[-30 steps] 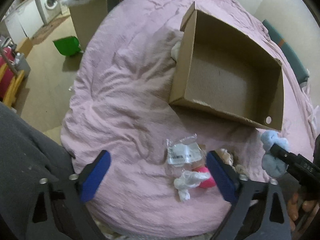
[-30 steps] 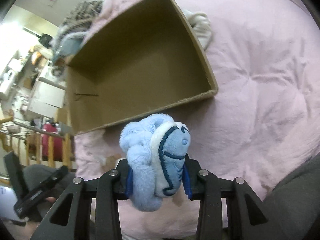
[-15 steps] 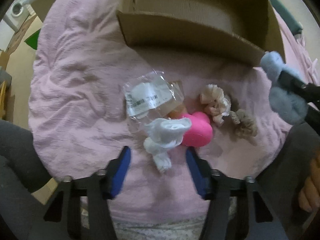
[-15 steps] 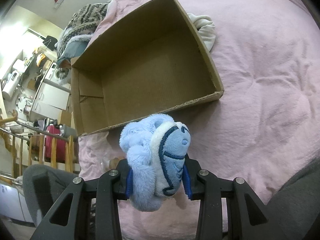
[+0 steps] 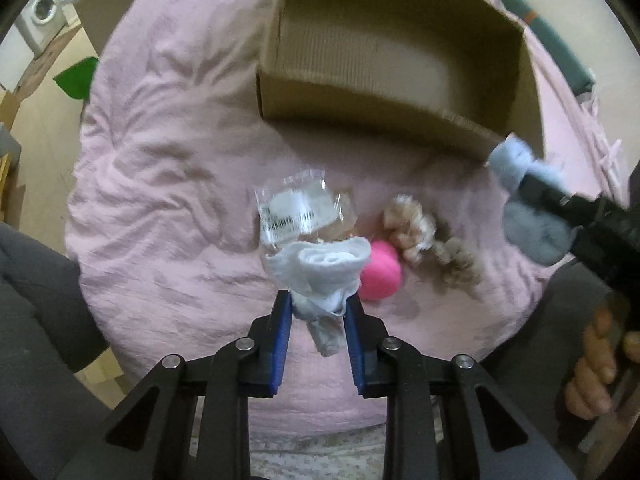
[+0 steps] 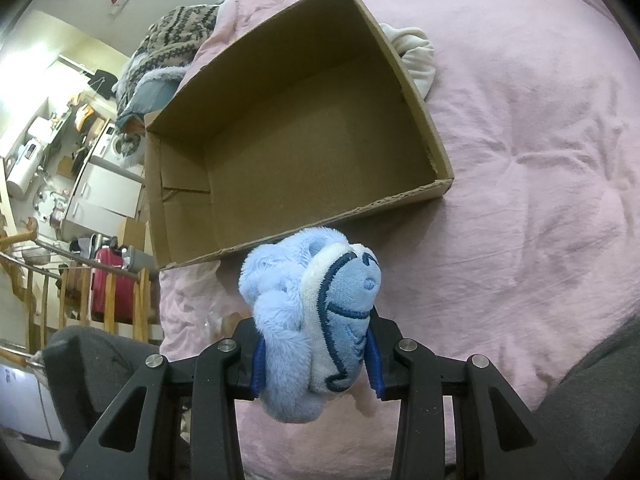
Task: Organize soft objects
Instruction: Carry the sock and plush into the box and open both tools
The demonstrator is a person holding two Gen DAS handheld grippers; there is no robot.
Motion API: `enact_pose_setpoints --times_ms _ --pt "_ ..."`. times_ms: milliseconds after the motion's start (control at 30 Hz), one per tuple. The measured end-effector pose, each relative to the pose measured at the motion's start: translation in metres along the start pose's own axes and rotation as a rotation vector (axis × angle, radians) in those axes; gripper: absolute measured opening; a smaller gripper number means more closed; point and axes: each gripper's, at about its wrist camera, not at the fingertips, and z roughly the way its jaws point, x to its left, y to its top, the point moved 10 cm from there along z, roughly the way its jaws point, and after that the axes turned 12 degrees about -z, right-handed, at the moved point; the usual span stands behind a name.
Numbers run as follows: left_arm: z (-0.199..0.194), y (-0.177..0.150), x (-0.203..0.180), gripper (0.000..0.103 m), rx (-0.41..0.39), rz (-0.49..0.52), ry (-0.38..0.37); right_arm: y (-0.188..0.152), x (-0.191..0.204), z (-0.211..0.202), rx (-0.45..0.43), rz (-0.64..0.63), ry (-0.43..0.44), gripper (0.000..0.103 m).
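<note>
My left gripper point(image 5: 318, 312) is shut on a white sock point(image 5: 320, 268), held just above the pink bed cover point(image 5: 168, 168). Behind it lie a clear plastic packet point(image 5: 298, 212), a pink ball point(image 5: 380, 270), a beige scrunchie point(image 5: 410, 220) and a brown scrunchie point(image 5: 458, 262). An open empty cardboard box point(image 5: 360, 92) stands further back; in the right wrist view its floor is bare point(image 6: 312, 152). My right gripper point(image 6: 316, 354) is shut on a light blue plush toy point(image 6: 316, 312), held near the box's front edge. The toy shows at the right of the left wrist view point(image 5: 528, 208).
A white cloth point(image 6: 416, 56) lies beside the box's far wall. A knitted blanket pile point(image 6: 176, 36) sits at the bed's far end. A green bin point(image 5: 76, 78) and a washing machine point(image 5: 44, 14) stand on the floor to the left. My dark-clad legs flank the bed edge.
My left gripper moved down to the pile, closed its jaws on the white sock and lifted it slightly. The right gripper kept its hold on the blue plush and rose a little over the box.
</note>
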Motion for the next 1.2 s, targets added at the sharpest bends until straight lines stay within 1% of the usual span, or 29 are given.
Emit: enact_pose_setpoints --times_ms 100,233,367,533,600,767,933,1000,1067,1133,1200 --pt "-0.021 0.016 0.003 0.024 -0.051 0.001 -0.004 0.002 0.006 -0.005 -0.009 -0.023 -0.005 0.041" --pt "-0.046 0.04 0.003 0.024 -0.135 0.016 -0.002 0.007 0.021 -0.015 -0.05 -0.077 -0.018 0.041" --pt "-0.044 0.069 -0.006 0.024 -0.187 0.037 0.006 0.017 0.032 -0.028 -0.108 -0.12 -0.029 0.041" --pt "-0.049 0.106 -0.021 0.024 -0.246 0.066 0.012 0.038 0.03 -0.039 -0.163 -0.132 -0.039 0.041" --pt "-0.05 0.117 -0.029 0.024 -0.269 0.078 0.012 0.049 0.027 -0.038 -0.172 -0.131 -0.039 0.041" --pt "-0.046 0.144 -0.048 0.024 -0.325 0.116 -0.005 0.079 0.019 -0.033 -0.205 -0.158 -0.08 0.041" --pt "-0.028 0.161 -0.06 0.024 -0.335 0.132 -0.031 0.095 0.01 -0.014 -0.199 -0.15 -0.101 0.041" --pt "-0.019 0.161 -0.062 0.024 -0.322 0.136 -0.048 0.096 0.006 -0.004 -0.186 -0.147 -0.11 0.041" --pt "-0.008 0.159 -0.063 0.024 -0.29 0.123 -0.065 0.093 0.004 0.005 -0.167 -0.143 -0.117 0.041" --pt "0.001 0.158 -0.061 0.024 -0.273 0.115 -0.064 0.088 0.005 0.011 -0.15 -0.149 -0.12 0.041" --pt "0.008 0.157 -0.062 0.024 -0.268 0.129 -0.043 0.085 0.005 0.018 -0.135 -0.166 -0.139 0.041"
